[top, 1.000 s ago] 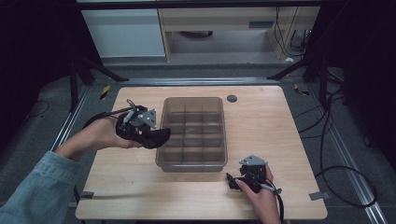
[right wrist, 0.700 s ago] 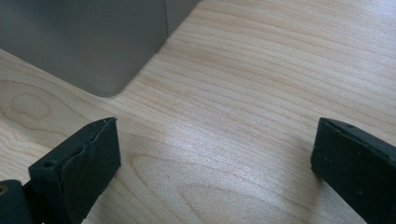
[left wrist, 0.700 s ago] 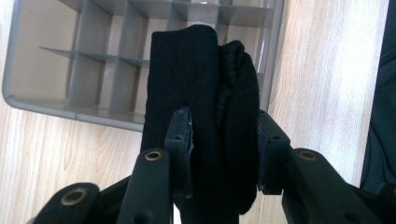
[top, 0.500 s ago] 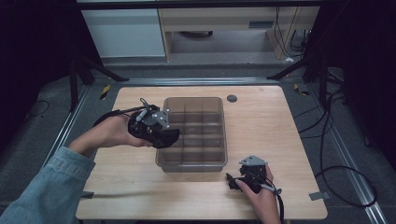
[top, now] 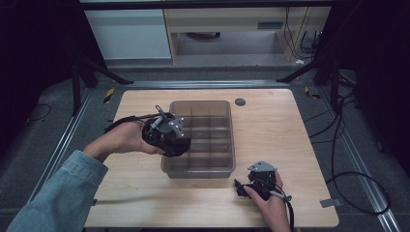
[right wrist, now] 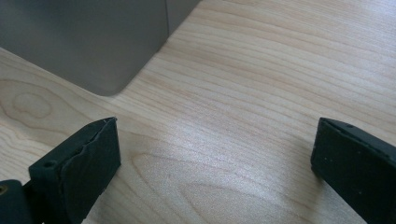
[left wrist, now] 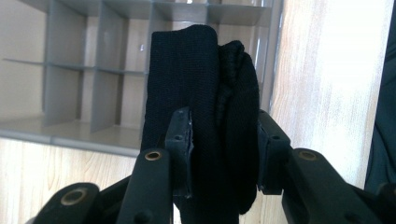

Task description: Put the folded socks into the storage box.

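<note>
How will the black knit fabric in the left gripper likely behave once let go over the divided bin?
The black fabric looks like soft folded knit, so it will probably slump and unfold. It seems light and unlikely to roll or break, though it might drape over a divider in the bin.

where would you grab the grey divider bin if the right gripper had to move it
Probably the bin's near wall, close to its right corner, coming from the person's side. The right gripper lies open on the table just off that corner. The rim is a thin upright edge, so one jaw could go inside and one outside. The left gripper holds a black sock over the left side.
</note>
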`<action>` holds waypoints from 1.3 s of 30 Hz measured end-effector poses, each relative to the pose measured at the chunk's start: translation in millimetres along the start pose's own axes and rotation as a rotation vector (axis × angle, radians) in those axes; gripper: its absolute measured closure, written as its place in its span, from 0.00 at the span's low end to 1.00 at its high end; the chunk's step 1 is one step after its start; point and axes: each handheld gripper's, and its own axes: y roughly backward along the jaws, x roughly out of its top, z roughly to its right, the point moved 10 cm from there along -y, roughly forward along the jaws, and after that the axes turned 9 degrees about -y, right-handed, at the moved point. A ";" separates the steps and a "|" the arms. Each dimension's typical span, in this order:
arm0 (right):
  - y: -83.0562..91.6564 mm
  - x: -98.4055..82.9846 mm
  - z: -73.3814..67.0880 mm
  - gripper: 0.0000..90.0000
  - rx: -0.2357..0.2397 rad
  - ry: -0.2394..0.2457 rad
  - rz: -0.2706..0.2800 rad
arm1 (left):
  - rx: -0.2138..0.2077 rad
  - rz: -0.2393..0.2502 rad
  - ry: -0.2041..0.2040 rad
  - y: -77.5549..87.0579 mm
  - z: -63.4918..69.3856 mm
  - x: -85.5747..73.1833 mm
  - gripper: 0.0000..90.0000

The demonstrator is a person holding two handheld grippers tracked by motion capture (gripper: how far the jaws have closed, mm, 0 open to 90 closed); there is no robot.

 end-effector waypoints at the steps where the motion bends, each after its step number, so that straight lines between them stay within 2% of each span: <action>1: 0.0 0.0 0.0 0.02 0.000 0.000 0.000 | -0.006 -0.004 -0.006 -2.7 0.8 1.2 0.71; 17: 0.0 0.0 0.0 0.02 0.001 0.000 0.000 | -0.069 -0.046 0.021 -35.3 6.0 -6.1 0.71; 39: 0.1 -0.1 0.1 0.02 0.002 0.003 0.000 | -0.136 -0.096 0.026 -59.2 11.6 -6.7 0.70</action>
